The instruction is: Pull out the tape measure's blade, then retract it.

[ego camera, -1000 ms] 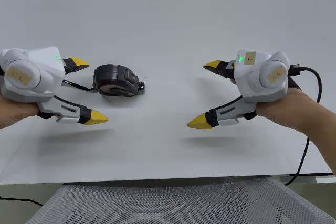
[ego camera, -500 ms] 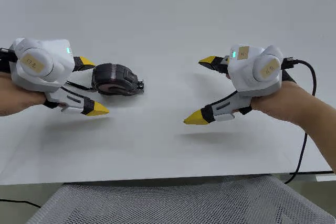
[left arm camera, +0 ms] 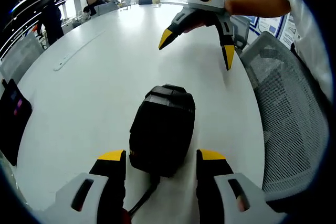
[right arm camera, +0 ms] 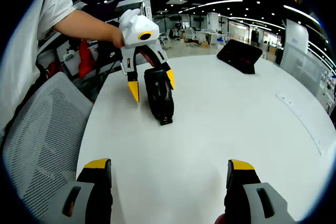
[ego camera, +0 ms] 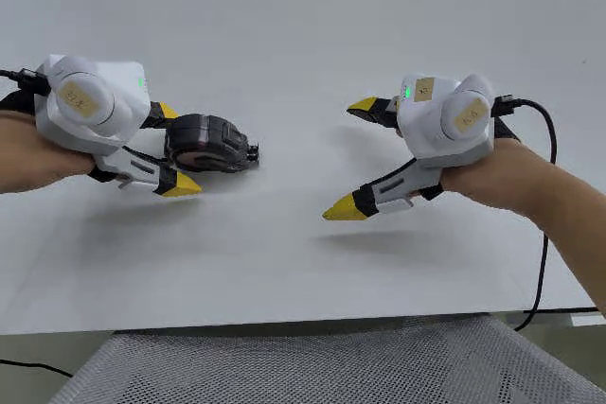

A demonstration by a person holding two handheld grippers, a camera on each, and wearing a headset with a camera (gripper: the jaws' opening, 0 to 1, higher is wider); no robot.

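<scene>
Straddles the black tape measure [left arm camera: 161, 127] on the tabletop [ego camera: 303, 35] with the open left gripper [left arm camera: 161, 156], apparently not yet clamping, holds the right gripper [ego camera: 348, 158] wide open and empty, well apart, and judges the case hard, compact, likely slick, best squeezed across its broad faces.

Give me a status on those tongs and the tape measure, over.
Left tongs open, straddling tape measure, nothing pulled out yet. Right tongs open, empty, off to the side. Nothing in the way.
</scene>
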